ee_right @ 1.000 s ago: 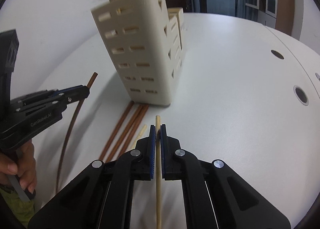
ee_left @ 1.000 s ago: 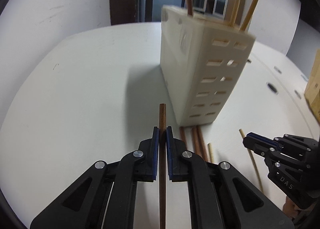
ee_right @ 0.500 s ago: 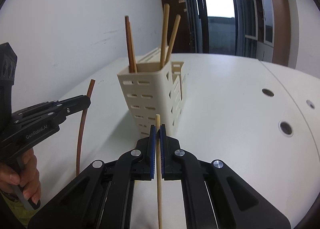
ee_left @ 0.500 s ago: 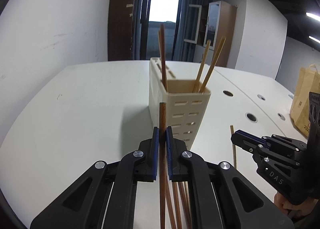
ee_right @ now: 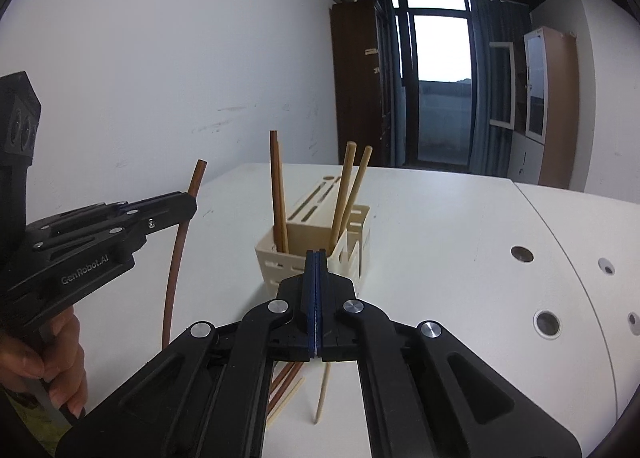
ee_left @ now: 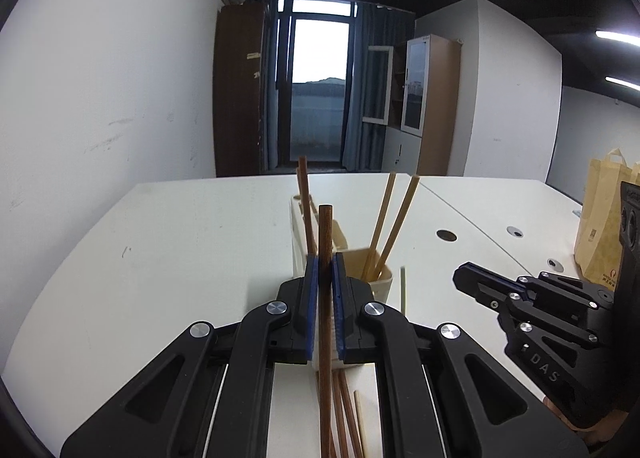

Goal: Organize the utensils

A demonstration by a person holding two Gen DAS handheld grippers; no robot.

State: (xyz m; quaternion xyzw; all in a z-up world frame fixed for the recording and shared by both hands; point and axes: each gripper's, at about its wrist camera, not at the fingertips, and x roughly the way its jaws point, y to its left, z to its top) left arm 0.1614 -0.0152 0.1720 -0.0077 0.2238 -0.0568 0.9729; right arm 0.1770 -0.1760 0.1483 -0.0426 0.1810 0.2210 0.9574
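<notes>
Dark-wood chopstick (ee_left: 325, 258) clamped in your left gripper (ee_left: 325, 278) and pale one (ee_right: 322, 390) pinched in your right gripper (ee_right: 316, 270) are now lifted off the table (ee_left: 180, 242), both above the cream holder (ee_right: 292, 258) at 12 o'clock, so drop them in next.

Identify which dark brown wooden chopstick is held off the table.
The dark brown chopstick clamped upright in the left gripper; two others stand in the cream holder, the rest lie on the table.
</notes>
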